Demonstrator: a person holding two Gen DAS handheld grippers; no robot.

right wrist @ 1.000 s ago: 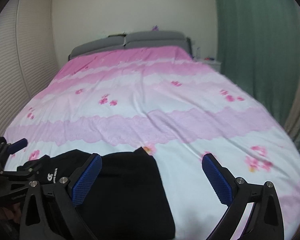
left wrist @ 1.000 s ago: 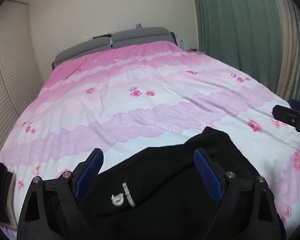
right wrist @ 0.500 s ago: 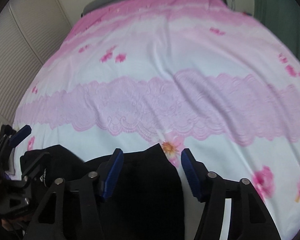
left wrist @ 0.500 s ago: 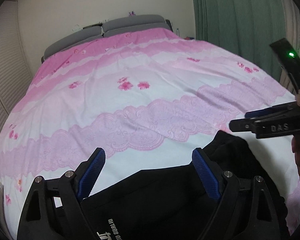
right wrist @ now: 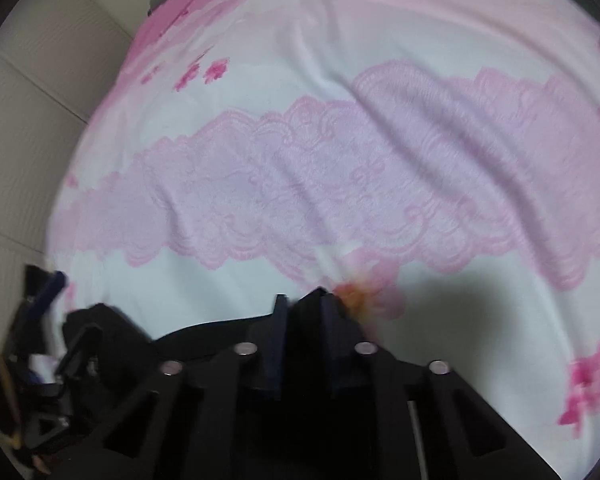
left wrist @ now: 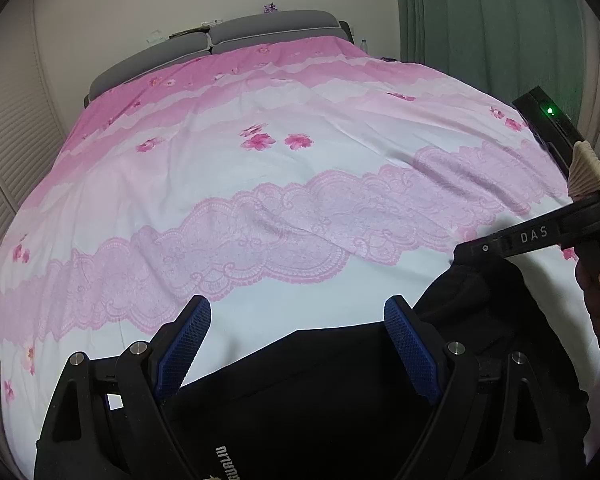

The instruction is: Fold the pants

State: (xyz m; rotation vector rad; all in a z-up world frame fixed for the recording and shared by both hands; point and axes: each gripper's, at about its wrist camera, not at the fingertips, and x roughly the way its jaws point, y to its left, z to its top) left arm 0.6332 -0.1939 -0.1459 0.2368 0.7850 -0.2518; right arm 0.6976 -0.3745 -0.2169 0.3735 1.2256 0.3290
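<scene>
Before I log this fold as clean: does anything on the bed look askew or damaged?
Nothing looks damaged. The black pants lie on the pink floral bedspread, which shows only soft wrinkles. The right gripper pinches a pants corner; the left gripper is open.

One pair of black pants (left wrist: 340, 392), two claws, one bed (left wrist: 260, 168), two headboard cushions (left wrist: 276, 26).

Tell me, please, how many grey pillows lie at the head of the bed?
2: the left pillow and the right pillow lie side by side above the pink bedspread. Others may be hidden beneath it.
</scene>
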